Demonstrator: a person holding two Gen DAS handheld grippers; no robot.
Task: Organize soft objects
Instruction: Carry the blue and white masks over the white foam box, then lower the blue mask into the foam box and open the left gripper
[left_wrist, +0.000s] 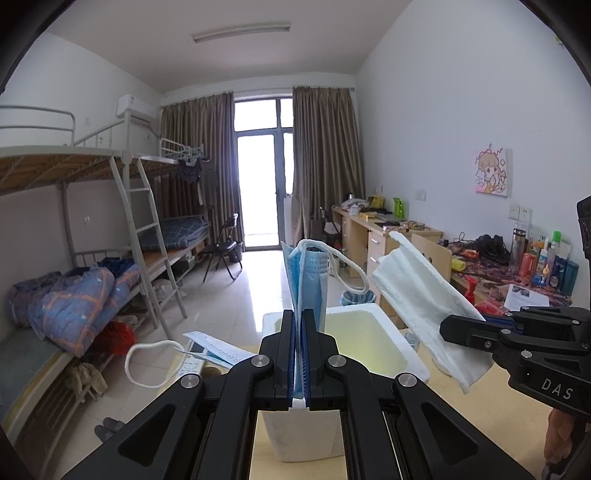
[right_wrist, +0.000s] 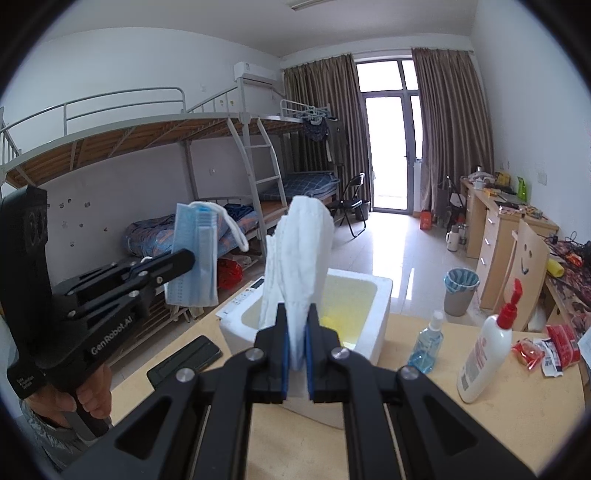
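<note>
While my left gripper (left_wrist: 298, 321) is clamped on the blue mask (left_wrist: 308, 280), my right gripper (right_wrist: 296, 321) pinches the white mask (right_wrist: 299, 251); both masks hang above the foam box (right_wrist: 380, 306) at the table's (right_wrist: 517, 417) far edge.

The left gripper (left_wrist: 298, 321) points forward from the bottom centre of its own view, jaws pressed together on a blue mask (left_wrist: 308, 280) that stands upright between them. The right gripper (right_wrist: 297, 317) sits likewise at the bottom centre of its view, jaws clamped on a white mask (right_wrist: 299, 258). At the lower left of the right view, a hand (right_wrist: 79, 398) grips the left gripper's handle.
</note>
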